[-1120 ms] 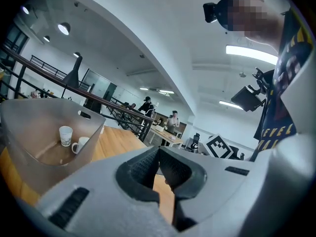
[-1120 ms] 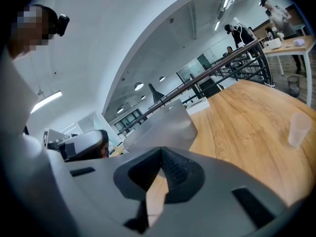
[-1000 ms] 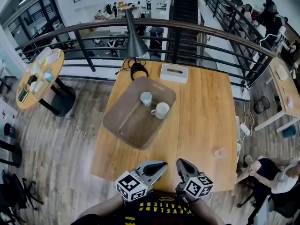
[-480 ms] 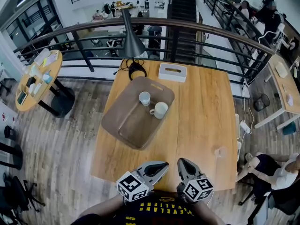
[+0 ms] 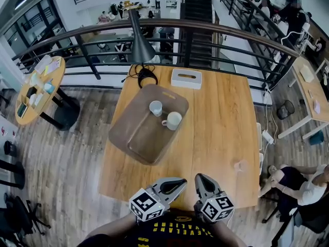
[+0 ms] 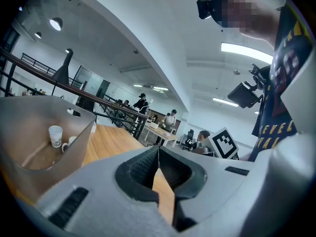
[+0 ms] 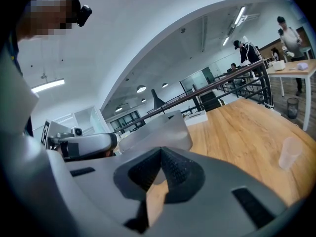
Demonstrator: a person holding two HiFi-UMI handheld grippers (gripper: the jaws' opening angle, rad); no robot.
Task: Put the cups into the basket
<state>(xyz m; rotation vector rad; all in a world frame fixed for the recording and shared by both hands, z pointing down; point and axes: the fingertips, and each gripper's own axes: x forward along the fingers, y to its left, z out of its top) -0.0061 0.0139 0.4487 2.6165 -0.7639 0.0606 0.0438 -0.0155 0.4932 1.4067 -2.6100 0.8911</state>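
While the left gripper [image 5: 181, 181] and right gripper [image 5: 198, 178] hang closed and empty, short of the basket [image 5: 125, 138], a cup [image 5: 156, 108] and mug [image 5: 173, 120] stand inside it. The clear cup [image 5: 240, 166], well right of it, looks flimsy and may tip or crush if pinched carelessly.

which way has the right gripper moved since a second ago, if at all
No. The right gripper keeps its place over the wooden table's near edge, left of the clear plastic cup.
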